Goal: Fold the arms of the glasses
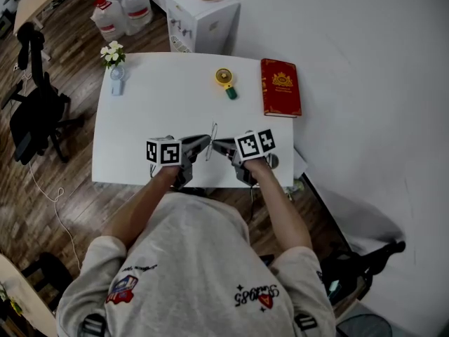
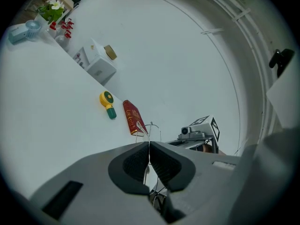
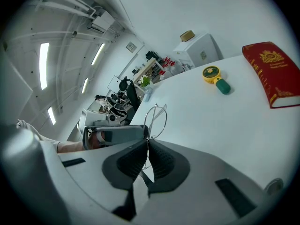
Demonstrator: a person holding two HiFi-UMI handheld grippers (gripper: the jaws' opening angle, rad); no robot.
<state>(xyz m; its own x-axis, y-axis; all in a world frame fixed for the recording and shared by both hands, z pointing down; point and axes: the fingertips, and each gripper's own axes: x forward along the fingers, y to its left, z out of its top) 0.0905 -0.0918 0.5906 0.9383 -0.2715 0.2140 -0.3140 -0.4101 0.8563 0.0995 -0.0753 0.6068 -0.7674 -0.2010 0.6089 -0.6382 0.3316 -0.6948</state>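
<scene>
Thin wire-framed glasses (image 1: 211, 140) hang above the front edge of the white table (image 1: 151, 107), held between both grippers. My left gripper (image 1: 204, 144) comes in from the left and is shut on the frame. In the left gripper view its pads (image 2: 138, 162) are closed with the wire of the glasses (image 2: 151, 127) rising out of the seam. My right gripper (image 1: 218, 144) comes in from the right, also shut on the glasses. In the right gripper view a round wire rim (image 3: 157, 117) stands just above that gripper's (image 3: 147, 141) closed jaws, with the left gripper (image 3: 115, 134) close behind it.
On the table lie a red book (image 1: 280, 88) at the far right, a yellow hand fan (image 1: 225, 81) in the middle, and a small blue fan (image 1: 116, 81) beside a flower vase (image 1: 111, 53) at the far left. A white cabinet (image 1: 203, 16) stands behind, a black chair (image 1: 34, 111) to the left.
</scene>
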